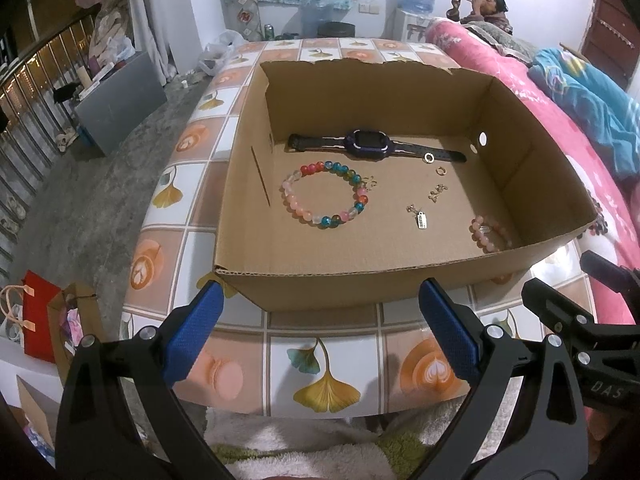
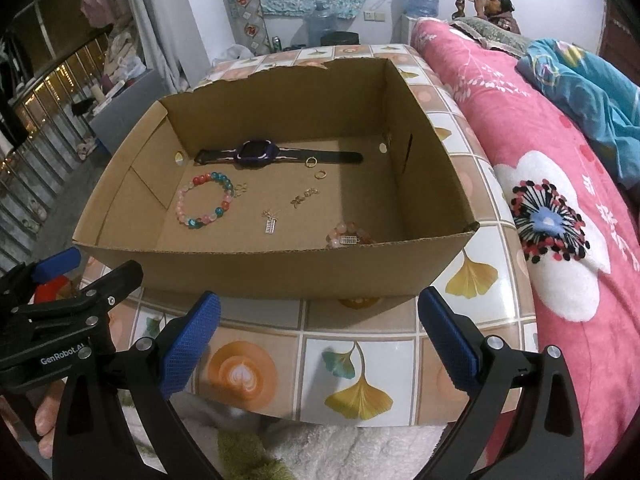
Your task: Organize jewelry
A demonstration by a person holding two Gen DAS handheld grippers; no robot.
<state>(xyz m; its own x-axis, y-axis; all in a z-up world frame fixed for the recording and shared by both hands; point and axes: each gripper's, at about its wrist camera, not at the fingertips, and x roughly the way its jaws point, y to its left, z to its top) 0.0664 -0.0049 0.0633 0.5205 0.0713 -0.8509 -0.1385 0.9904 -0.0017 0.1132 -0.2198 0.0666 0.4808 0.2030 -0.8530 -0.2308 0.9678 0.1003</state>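
An open cardboard box (image 1: 240, 208) (image 2: 120, 200) sits on a tiled table. Inside lie a dark watch (image 1: 372, 145) (image 2: 260, 153), a multicoloured bead bracelet (image 1: 325, 194) (image 2: 205, 200), a pink bead bracelet (image 1: 490, 232) (image 2: 348, 236), two small gold rings (image 1: 434, 163) (image 2: 315, 167) and small silver charms (image 1: 420, 218) (image 2: 270, 222). My left gripper (image 1: 320, 312) is open and empty, in front of the box's near wall. My right gripper (image 2: 320, 316) is also open and empty, in front of the near wall.
The table (image 1: 320, 372) (image 2: 360, 360) has a ginkgo-leaf tile pattern. A bed with a pink quilt (image 2: 560, 200) (image 1: 560, 120) runs along the right. A person (image 1: 492, 4) sits at the far end. Bags (image 1: 40, 320) stand on the floor at left.
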